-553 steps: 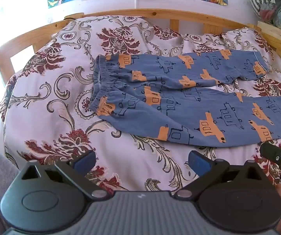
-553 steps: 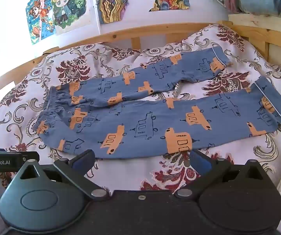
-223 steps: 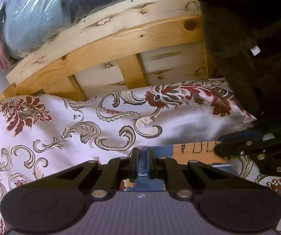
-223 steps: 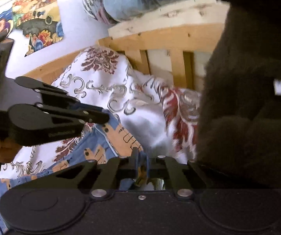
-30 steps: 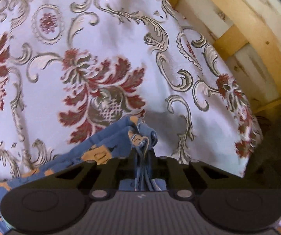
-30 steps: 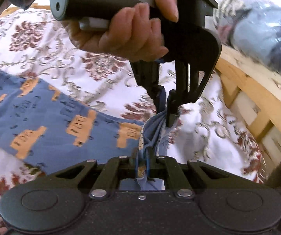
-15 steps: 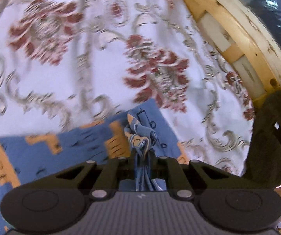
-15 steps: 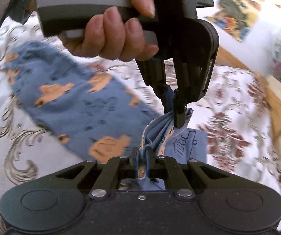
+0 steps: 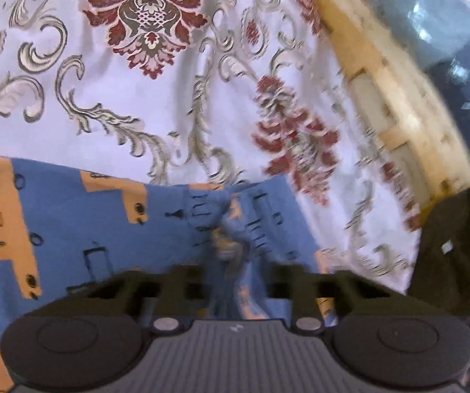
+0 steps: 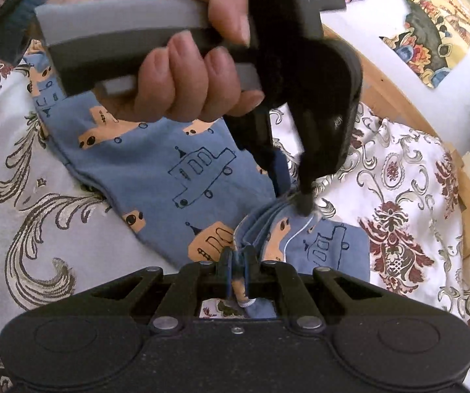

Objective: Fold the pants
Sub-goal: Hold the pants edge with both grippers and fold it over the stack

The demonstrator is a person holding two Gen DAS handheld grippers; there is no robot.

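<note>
- The pants (image 10: 176,177), blue with orange vehicle prints, lie on the patterned bedspread (image 10: 395,163) of a bed with a wooden frame (image 9: 395,98).
- The right tool (image 10: 236,273) is clamped on a bunched cuff end of the pants, several layers pinched together between its fingers.
- The left tool (image 10: 295,193), held in a hand (image 10: 189,75), grips the same gathered end just beyond the right one; in its own blurred view, cloth sits between its closed fingers.
- The cloth looks soft, light and limp: it drapes and sags between the two holds and will not keep a shape on its own.
- My judgement: the leg ends are being carried toward the waistband to fold the pants in half.
- The best holds are the hemmed cuffs and the elastic waistband, where the thicker seams give the pads something to bite.
- Thin layers may slip apart, so the stacked edges need a firm pinch.
</note>
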